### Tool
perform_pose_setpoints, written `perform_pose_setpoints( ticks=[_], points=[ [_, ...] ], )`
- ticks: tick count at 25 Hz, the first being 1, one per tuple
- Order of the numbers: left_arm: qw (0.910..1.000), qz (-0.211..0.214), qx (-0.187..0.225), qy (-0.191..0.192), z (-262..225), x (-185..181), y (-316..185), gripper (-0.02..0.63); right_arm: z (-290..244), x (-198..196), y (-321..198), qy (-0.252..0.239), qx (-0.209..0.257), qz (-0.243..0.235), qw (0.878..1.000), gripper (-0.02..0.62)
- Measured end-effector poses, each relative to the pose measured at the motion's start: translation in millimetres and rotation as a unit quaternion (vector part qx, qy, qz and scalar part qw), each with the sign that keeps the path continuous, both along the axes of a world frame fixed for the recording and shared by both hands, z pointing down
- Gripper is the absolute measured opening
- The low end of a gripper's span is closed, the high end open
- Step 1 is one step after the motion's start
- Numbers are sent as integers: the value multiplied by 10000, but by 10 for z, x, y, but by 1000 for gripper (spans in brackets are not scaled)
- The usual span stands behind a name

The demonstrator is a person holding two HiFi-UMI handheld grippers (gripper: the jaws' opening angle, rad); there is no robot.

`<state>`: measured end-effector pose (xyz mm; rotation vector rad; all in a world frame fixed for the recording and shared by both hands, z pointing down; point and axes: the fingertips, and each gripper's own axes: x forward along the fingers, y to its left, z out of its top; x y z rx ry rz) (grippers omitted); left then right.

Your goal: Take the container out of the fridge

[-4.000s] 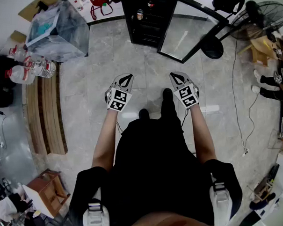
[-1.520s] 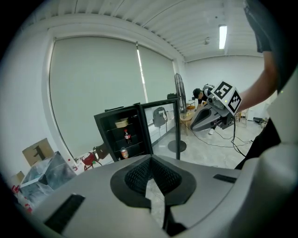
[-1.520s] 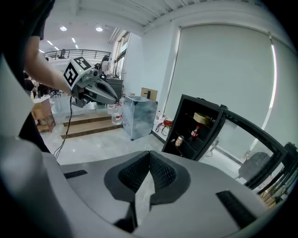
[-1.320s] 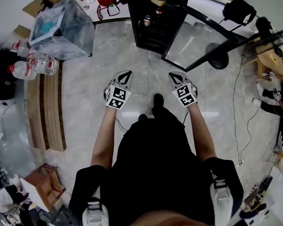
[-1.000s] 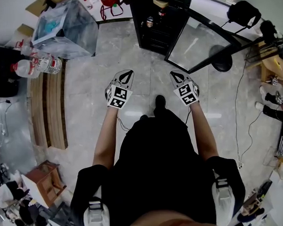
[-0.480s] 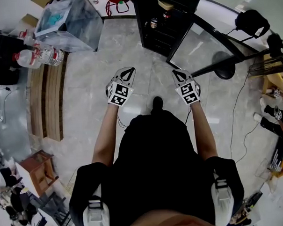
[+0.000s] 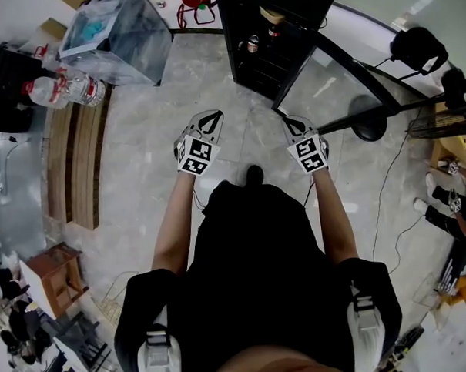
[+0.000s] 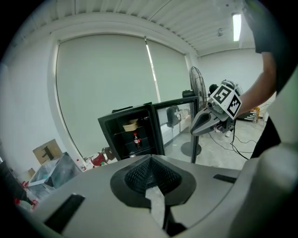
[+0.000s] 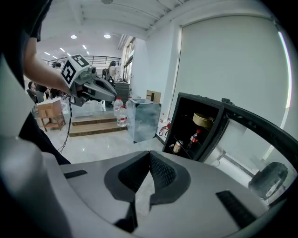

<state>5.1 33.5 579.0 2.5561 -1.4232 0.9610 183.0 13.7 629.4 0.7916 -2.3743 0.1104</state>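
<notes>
A small black fridge (image 7: 276, 33) stands open across the marble floor. A round beige container (image 7: 270, 14) sits on its top shelf, above a cola bottle (image 9: 194, 137) and a can (image 7: 251, 43). The left gripper view shows the same container (image 8: 130, 125) deep in the fridge (image 8: 135, 137); in the right gripper view the container (image 9: 203, 120) lies on that top shelf. My left gripper (image 7: 208, 121) and right gripper (image 7: 292, 125) are held side by side in front of me, short of the fridge. Both are shut with nothing between the jaws.
The fridge's glass door (image 7: 320, 69) swings open to the right, next to a fan base (image 7: 366, 106). A clear plastic bin (image 7: 118, 28), water bottles (image 7: 63, 88) and wooden steps (image 7: 74, 165) stand at the left. A cable (image 7: 387, 175) runs over the floor at the right.
The person has stepped toward the fridge, which now sits closer to both grippers. The two grippers moved forward together, and their jaws stayed shut.
</notes>
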Motion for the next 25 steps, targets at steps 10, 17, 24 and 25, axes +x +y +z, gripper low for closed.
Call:
perform_pose_setpoints(
  ticks=[10,17,24,25],
  points=[
    [9999,-72,112,68,-72,2,-191,18,17,-27,-133,36,40,-111,9999,-2],
    [9998,91,142,98,-95,-46,-507,18,-32,-57,-395,110,20,92,9999,-2],
    [9995,274,86,134,-61,-204,-913,18,-3,-246,-733,129,27,188,9997,-2],
    [9994,297,87,145,-61,-242,-979,18,-3,-280,-785,141,24,226,9996,-2]
  ],
)
